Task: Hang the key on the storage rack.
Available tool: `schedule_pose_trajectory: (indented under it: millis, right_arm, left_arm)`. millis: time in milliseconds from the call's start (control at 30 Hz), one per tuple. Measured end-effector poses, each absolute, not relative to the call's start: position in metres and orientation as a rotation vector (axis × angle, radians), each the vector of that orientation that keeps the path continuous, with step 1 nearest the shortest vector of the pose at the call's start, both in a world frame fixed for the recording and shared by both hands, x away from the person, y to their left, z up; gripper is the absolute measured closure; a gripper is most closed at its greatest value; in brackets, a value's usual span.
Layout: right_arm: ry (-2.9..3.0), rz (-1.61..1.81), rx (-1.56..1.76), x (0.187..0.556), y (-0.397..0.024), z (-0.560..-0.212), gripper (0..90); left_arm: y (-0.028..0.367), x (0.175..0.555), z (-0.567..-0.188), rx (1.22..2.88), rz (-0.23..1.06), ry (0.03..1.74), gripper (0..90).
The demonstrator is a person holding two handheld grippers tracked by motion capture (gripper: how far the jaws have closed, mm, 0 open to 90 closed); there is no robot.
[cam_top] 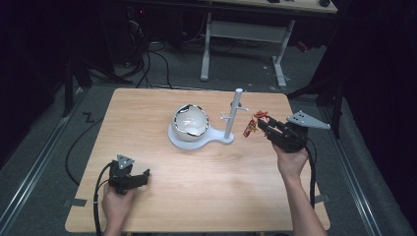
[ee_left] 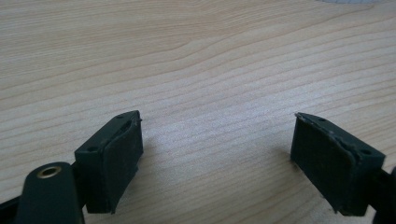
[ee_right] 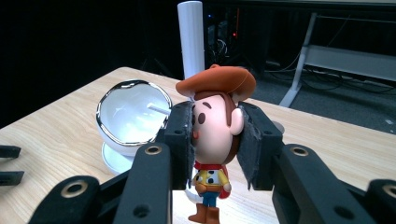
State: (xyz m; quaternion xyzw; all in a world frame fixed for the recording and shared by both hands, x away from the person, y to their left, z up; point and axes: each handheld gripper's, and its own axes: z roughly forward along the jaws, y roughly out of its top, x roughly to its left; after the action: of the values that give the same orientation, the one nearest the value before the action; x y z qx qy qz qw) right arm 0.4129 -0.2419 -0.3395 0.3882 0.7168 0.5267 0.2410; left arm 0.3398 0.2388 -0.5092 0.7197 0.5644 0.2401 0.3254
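The worktop [cam_top: 196, 177] is a pale wood-grain board with rounded corners, standing on a grey floor [cam_top: 44, 162]. On it, toward the far middle, lies a flat white base [cam_top: 196, 140]. A round white bowl [cam_top: 191, 121] with a shiny rim sits on the base's left part, and a white peg post [cam_top: 233, 115] rises upright from its right part. The near half of the board is bare wood.
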Motion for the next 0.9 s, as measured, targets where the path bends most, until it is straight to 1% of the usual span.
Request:
schedule_pose_trajectory:
  millis: [900]
  right_arm:
    - [1.957, 1.43, 1.053, 0.429, -0.225, -0.324, 67.2]
  left_arm:
    - [0.239, 0.34, -0.509, 1.885, 0.626, 1.479, 17.2]
